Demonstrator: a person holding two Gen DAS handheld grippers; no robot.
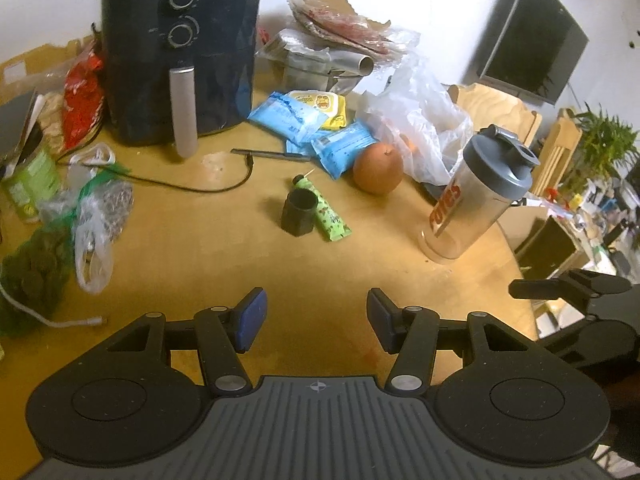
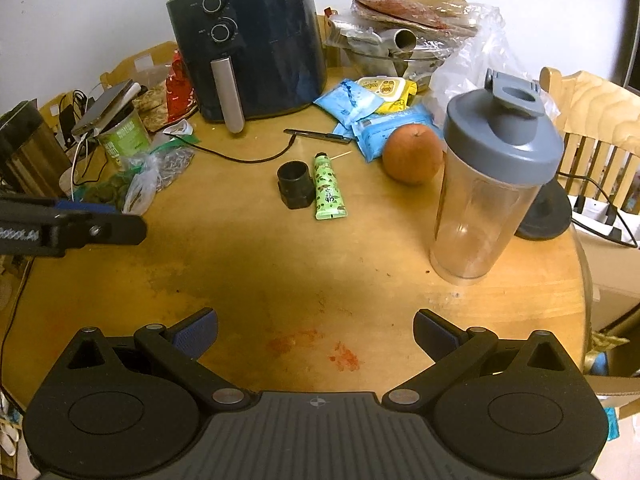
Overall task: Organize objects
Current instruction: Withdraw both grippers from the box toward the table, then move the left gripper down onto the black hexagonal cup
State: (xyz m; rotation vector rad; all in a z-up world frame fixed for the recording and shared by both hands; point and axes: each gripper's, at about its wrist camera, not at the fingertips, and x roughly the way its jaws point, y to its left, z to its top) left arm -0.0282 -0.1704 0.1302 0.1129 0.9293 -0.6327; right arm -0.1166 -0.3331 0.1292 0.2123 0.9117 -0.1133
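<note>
A clear shaker bottle with a grey lid stands at the right of the round wooden table; it also shows in the left wrist view. An orange lies beside it. A green tube and a black cup lie mid-table, seen too in the left wrist view as the tube and cup. My left gripper is open and empty over the near table. My right gripper is open wide and empty, well short of the bottle.
A dark air fryer stands at the back. Blue and yellow wipe packs, a pen, a black cable, plastic bags, a green tin and foil-wrapped clutter surround it. A wooden chair stands at the right.
</note>
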